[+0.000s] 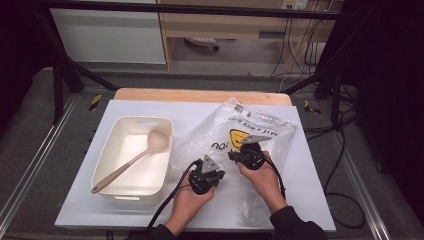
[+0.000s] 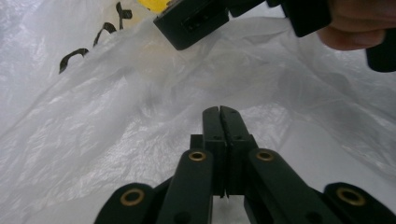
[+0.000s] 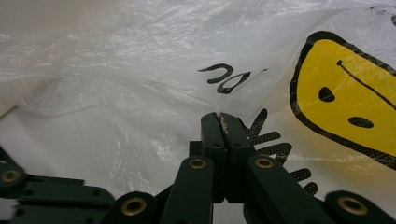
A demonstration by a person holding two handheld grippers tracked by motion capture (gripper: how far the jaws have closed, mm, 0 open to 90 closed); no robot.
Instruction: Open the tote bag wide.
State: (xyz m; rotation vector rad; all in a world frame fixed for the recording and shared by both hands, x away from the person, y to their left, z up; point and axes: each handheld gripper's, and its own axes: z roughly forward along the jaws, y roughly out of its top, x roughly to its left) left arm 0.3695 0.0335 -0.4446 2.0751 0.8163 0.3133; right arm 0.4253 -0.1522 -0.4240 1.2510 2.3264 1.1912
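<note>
Over the table (image 1: 310,200) in the high view: plastic bag (image 1: 260,130) sprawled on the right half, long axis running near to far with a slight lean right, printed end pointing far, crumpled clear end trailing near beside the right forearm. Left gripper (image 1: 202,167) parked at the bag's near-left edge, right gripper (image 1: 239,154) just beside it and a touch farther, sitting on the film itself, so nearer the bag's middle. Well off to the left, a cream tub (image 1: 112,150) with a long spoon (image 1: 135,161) lying slantwise inside, untouched. Down the left gripper view: fingers (image 2: 212,126) pressed flat together, bag (image 2: 116,121) billowing just beyond the tips; hard to say whether any film is caught between them. Right gripper (image 2: 191,23) and its hand (image 2: 355,32) looming at the top, close by. Down the right gripper view: fingers (image 3: 212,128) clamped shut on a thin ridge of film standing up from the tips, yellow face print (image 3: 345,102) off to the right, lettering straight ahead. Next move probably a pull-apart to open the bag, turning on that left-hand pinch right at the edge.
</note>
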